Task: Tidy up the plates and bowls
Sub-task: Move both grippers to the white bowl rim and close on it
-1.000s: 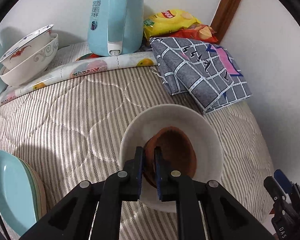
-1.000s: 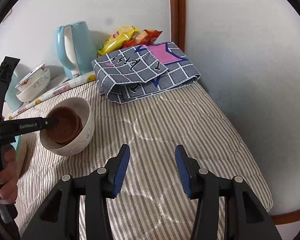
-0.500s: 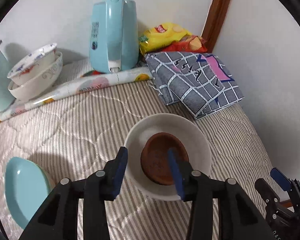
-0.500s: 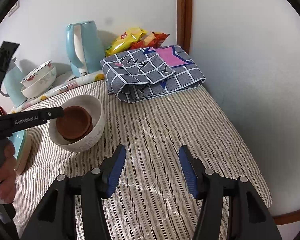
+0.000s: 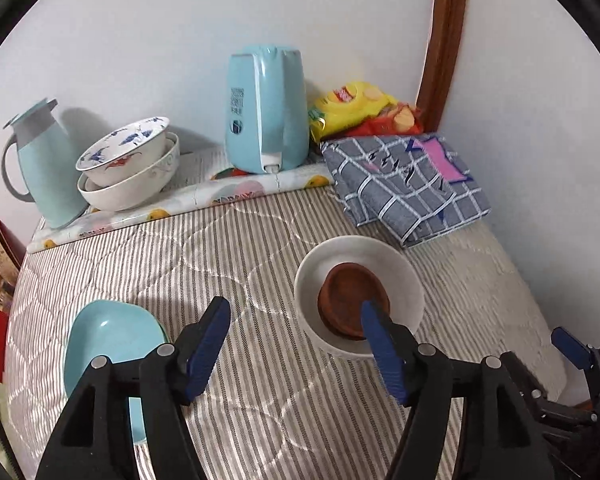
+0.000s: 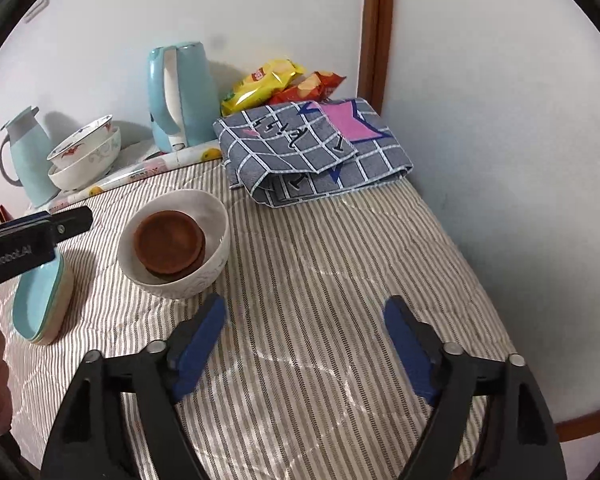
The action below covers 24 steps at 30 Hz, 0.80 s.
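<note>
left gripper [image 5: 294,324]: jaws just opened, released, nothing between | right gripper [image 6: 304,320]: jaws just opened wide, empty | brown dishes [image 6: 170,246] stacked in white bowl [image 6: 204,276], mid-bed | teal plates [image 5: 104,340] left of bowl

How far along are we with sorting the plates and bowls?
Done: the brown dishes sit nested in the white bowl, and the left claw, jaws just opened, is empty. Two patterned bowls are stacked by the kettle. In hand: nothing; the right claw is open too. Left: probably the blue plates and grouping the bowls.
</note>
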Available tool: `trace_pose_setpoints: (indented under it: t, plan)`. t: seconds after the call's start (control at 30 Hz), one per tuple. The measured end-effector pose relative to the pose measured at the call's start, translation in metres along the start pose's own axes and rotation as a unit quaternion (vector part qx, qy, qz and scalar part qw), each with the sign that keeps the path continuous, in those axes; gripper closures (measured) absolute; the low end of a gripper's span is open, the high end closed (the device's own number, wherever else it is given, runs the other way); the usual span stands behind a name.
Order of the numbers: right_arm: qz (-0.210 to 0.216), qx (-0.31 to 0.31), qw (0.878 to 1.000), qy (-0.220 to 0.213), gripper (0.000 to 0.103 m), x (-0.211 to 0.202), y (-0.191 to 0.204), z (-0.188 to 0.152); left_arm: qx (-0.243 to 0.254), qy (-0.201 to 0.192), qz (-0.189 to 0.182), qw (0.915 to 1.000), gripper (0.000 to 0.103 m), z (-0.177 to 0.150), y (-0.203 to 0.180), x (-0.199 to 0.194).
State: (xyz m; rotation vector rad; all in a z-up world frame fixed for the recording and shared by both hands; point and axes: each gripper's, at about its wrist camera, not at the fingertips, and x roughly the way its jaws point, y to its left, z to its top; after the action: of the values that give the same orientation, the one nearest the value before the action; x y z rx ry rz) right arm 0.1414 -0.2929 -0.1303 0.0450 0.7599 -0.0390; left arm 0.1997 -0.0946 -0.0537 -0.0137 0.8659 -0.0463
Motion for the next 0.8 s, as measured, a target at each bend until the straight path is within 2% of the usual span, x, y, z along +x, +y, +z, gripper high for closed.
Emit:
trace_pose_setpoints:
  t: [0.17, 0.23, 0.3, 0.37, 0.53, 0.6, 0.7, 0.8]
  plan:
    - [0.003, 0.005, 1.0, -0.002, 0.014, -0.008, 0.002, -0.004, 0.011, -0.02, 0.004, 0.9997, 0.037, -0.006, 0.003, -0.017]
    - [0.007, 0.007, 1.0, 0.005, 0.014, -0.008, 0.002, -0.007, 0.013, -0.04, 0.006, 0.9991, 0.037, -0.01, 0.005, -0.026]
    - [0.0, 0.007, 1.0, 0.019, 0.014, -0.005, 0.001, -0.01, 0.008, -0.061, 0.009, 0.998, 0.037, -0.015, 0.008, -0.035]
    - [-0.008, 0.003, 1.0, 0.016, 0.014, -0.006, 0.002, -0.013, 0.004, -0.067, 0.009, 0.9977, 0.037, -0.018, 0.01, -0.04]
    - [-0.027, -0.004, 1.0, 0.004, 0.014, -0.017, 0.005, -0.022, -0.008, -0.058, 0.004, 0.9983, 0.037, -0.028, 0.019, -0.048]
    - [-0.02, 0.0, 1.0, 0.0, 0.014, -0.02, 0.005, -0.023, -0.018, -0.05, -0.008, 0.9986, 0.037, -0.03, 0.024, -0.05]
    - [0.018, 0.031, 0.999, 0.011, 0.014, -0.02, 0.004, -0.024, -0.033, -0.035, -0.035, 0.9982, 0.035, -0.033, 0.031, -0.049]
    - [0.021, 0.024, 0.999, 0.024, 0.014, -0.014, 0.013, -0.023, -0.032, -0.028, -0.027, 0.9987, 0.035, -0.035, 0.034, -0.046]
